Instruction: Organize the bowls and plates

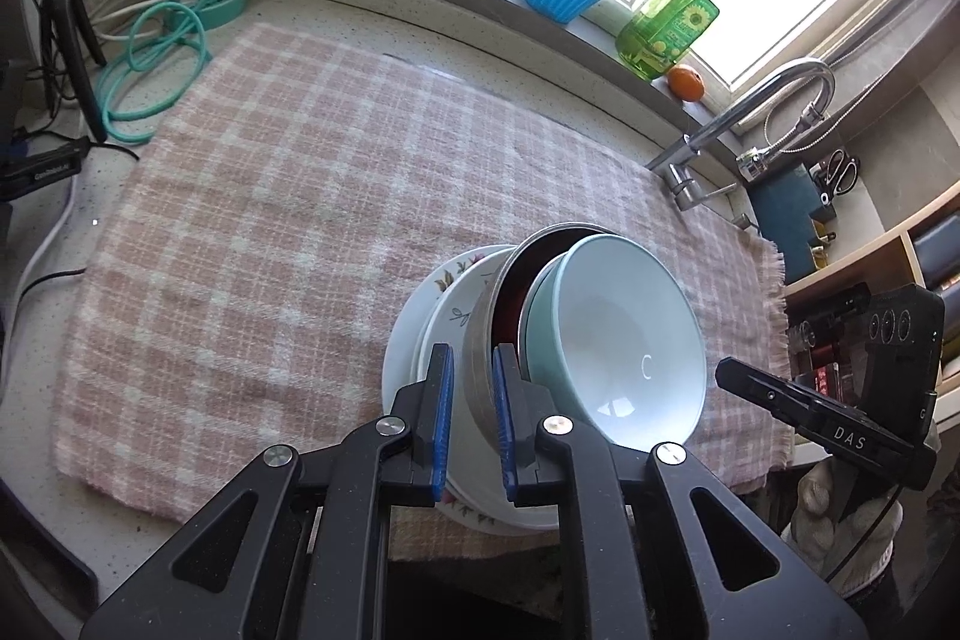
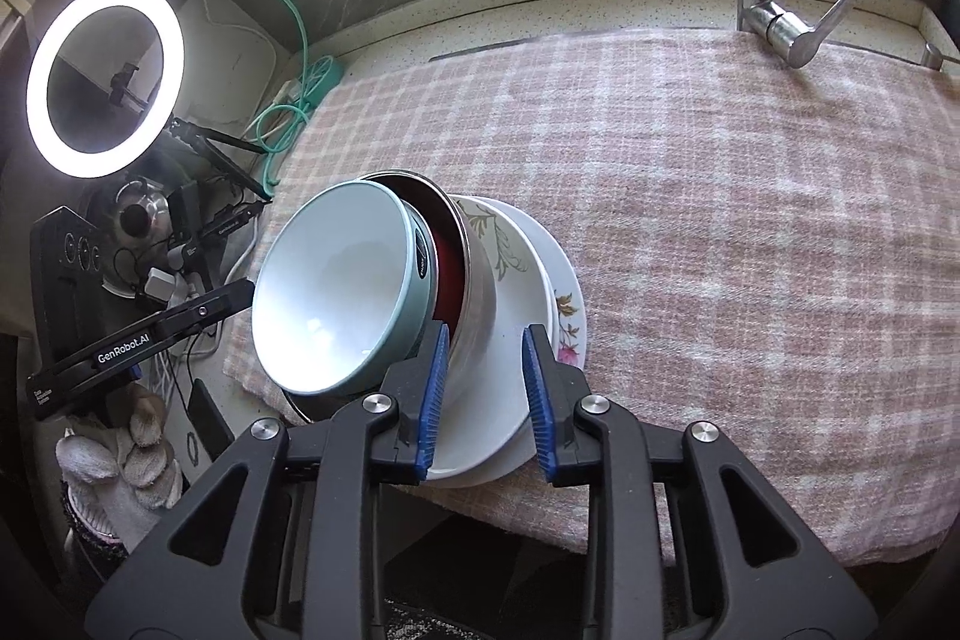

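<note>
Pink checked cloth covers bench; left gripper fingers clamp tilted steel bowl wall; right gripper fingers released, straddling white plates.

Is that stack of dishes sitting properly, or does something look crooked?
It looks crooked. The pale blue bowl and the steel bowl it nests in are tipped steeply on their sides, leaning on the flowered plates rather than lying flat. The left gripper pinches the steel bowl's rim. The stack also stands near the checked cloth's front edge.
</note>
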`<state>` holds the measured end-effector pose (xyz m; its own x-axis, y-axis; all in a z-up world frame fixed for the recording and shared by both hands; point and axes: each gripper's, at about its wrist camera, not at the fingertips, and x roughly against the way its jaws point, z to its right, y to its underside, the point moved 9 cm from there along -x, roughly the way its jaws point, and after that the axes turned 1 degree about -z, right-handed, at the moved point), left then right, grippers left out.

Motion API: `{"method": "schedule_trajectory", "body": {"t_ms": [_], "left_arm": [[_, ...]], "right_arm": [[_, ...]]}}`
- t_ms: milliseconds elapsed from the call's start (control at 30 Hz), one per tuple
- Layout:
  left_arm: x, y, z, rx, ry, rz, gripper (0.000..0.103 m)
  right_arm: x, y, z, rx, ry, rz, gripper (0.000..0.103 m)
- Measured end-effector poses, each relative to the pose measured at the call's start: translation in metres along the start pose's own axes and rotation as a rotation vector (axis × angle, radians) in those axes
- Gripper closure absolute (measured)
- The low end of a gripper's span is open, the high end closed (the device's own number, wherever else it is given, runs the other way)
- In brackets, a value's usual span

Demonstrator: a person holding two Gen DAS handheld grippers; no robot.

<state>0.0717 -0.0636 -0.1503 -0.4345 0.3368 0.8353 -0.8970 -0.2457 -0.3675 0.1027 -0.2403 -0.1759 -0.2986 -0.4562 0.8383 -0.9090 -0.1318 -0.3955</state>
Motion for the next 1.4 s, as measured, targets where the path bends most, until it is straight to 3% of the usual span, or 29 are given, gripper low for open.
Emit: {"method": "schedule_trajectory", "body": {"t_ms": [100, 300, 367, 533, 600, 633, 900, 967, 1033, 1400], "left_arm": [[0.005, 0.005, 0.002, -0.022, -0.019, 0.011, 0.091], [0.018, 0.018, 0.008, -0.050, -0.052, 0.045, 0.065], [0.023, 0.020, 0.011, -0.061, -0.065, 0.065, 0.057], [0.036, 0.027, 0.016, -0.091, -0.108, 0.112, 0.036], [0.040, 0.028, 0.018, -0.100, -0.122, 0.127, 0.032], [0.042, 0.029, 0.019, -0.103, -0.130, 0.133, 0.029], [0.060, 0.032, 0.030, -0.148, -0.209, 0.203, 0.025], [0.066, 0.032, 0.033, -0.166, -0.237, 0.232, 0.025], [0.071, 0.031, 0.036, -0.181, -0.260, 0.260, 0.023], [0.085, 0.030, 0.041, -0.191, -0.280, 0.310, 0.023]], "right_arm": [[0.010, 0.001, -0.002, 0.028, 0.024, 0.033, 0.059], [0.028, 0.006, -0.010, 0.090, 0.064, 0.088, 0.056], [0.035, 0.008, -0.013, 0.108, 0.073, 0.109, 0.045], [0.050, 0.015, -0.014, 0.136, 0.111, 0.156, 0.044], [0.057, 0.017, -0.013, 0.136, 0.120, 0.179, 0.039], [0.061, 0.018, -0.012, 0.135, 0.124, 0.196, 0.032], [0.086, 0.026, -0.012, 0.153, 0.175, 0.276, 0.029], [0.090, 0.028, -0.014, 0.153, 0.180, 0.293, 0.018], [0.095, 0.030, -0.015, 0.152, 0.180, 0.319, 0.012], [0.102, 0.028, -0.022, 0.145, 0.183, 0.350, 0.008]]}}
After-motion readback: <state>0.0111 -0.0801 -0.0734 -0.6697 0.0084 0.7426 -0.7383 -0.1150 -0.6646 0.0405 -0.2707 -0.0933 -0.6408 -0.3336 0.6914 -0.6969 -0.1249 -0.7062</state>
